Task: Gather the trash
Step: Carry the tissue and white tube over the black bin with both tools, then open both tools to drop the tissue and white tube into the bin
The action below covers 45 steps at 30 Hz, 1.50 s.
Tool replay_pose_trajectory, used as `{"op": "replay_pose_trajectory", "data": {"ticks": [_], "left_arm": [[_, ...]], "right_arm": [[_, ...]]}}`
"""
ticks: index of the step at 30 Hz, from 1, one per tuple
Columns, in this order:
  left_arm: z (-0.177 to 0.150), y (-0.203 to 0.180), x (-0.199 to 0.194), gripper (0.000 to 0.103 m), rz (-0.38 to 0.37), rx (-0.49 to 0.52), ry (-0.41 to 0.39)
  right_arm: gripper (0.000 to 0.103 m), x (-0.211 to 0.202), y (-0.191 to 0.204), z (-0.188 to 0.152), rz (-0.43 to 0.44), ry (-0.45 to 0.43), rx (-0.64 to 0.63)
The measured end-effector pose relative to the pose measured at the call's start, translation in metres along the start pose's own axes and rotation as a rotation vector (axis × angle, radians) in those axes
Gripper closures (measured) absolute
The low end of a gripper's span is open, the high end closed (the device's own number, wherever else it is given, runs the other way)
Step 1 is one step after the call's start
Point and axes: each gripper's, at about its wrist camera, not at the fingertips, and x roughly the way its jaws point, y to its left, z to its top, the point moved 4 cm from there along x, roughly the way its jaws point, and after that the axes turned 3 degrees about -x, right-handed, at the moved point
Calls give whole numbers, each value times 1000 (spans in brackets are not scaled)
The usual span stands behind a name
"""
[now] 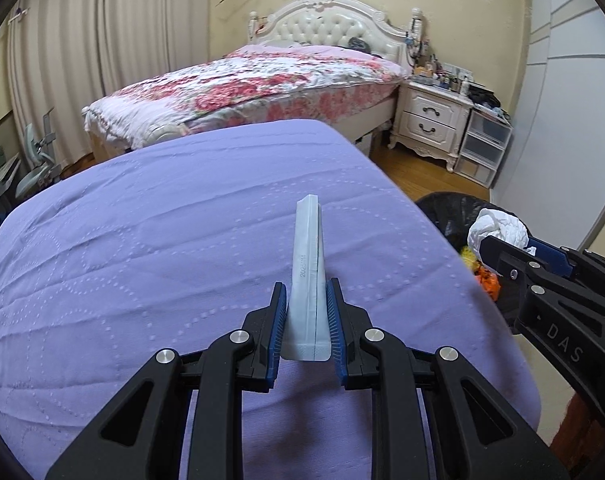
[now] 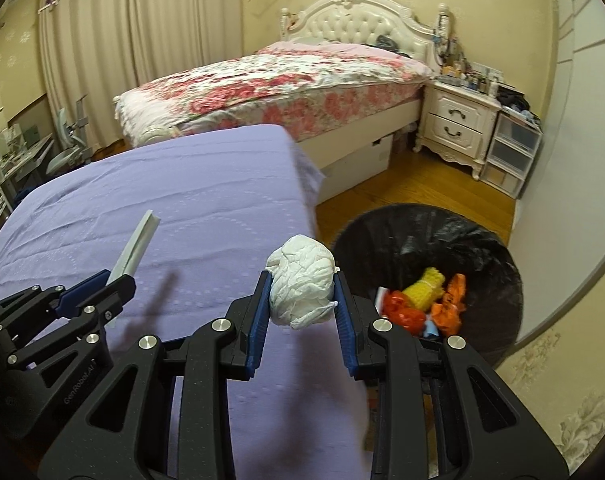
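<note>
Tongs in both my hands hover above a table draped in a lilac quilted cloth [image 1: 182, 220]. My left gripper [image 1: 306, 316] pinches a long, flat, pale grey-white sealed packet [image 1: 308, 264] edge-on between its blue pads; the packet sticks straight out ahead of the fingers, over the middle of the cloth. My right gripper [image 2: 302, 300] squeezes a crumpled ball of white tissue paper [image 2: 300, 284] between its blue pads, and the ball bulges above the fingertips. That ball sits over the right edge of the cloth, just beside the round bin lined with a black plastic bag [image 2: 482, 240], which stands on the wooden floor close against the table's right side. Inside the bin lie scraps of red, yellow and orange rubbish [image 2: 426, 300]. In the right wrist view my left gripper shows at the lower left with the packet angled upward from it. Beyond the table's far edge stands a bed with a pink floral cover [image 1: 262, 80] and a cream tufted headboard, with a cream two-drawer nightstand [image 1: 430, 120] to its right.
</note>
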Motion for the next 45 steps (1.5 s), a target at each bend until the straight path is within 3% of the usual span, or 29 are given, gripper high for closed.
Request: {"op": "replay_pose_trajectory", "data": {"ticks": [13,33,35,37,39,42,45], "left_arm": [[17,-69,30,81,-60,101,0],[55,-138,75,80,-72,177,-2],[55,-140,78,72,-66,182,2],[57,-140,80,55,-65,175,1],[57,-140,80,50,-66,174,1],[58,-138,80,40,-62,172,-3],[60,-135,78,33,-52,166,-18]], "right_arm": [[73,3,-84,-3,-150,-8,115],[72,41,-149,5,-217,19,240],[72,46,-152,4,-218,30,246],[72,50,-154,5,-220,37,251],[69,54,-156,5,-221,43,256],[57,56,-156,5,-229,39,260],[56,55,-157,4,-234,38,262]]}}
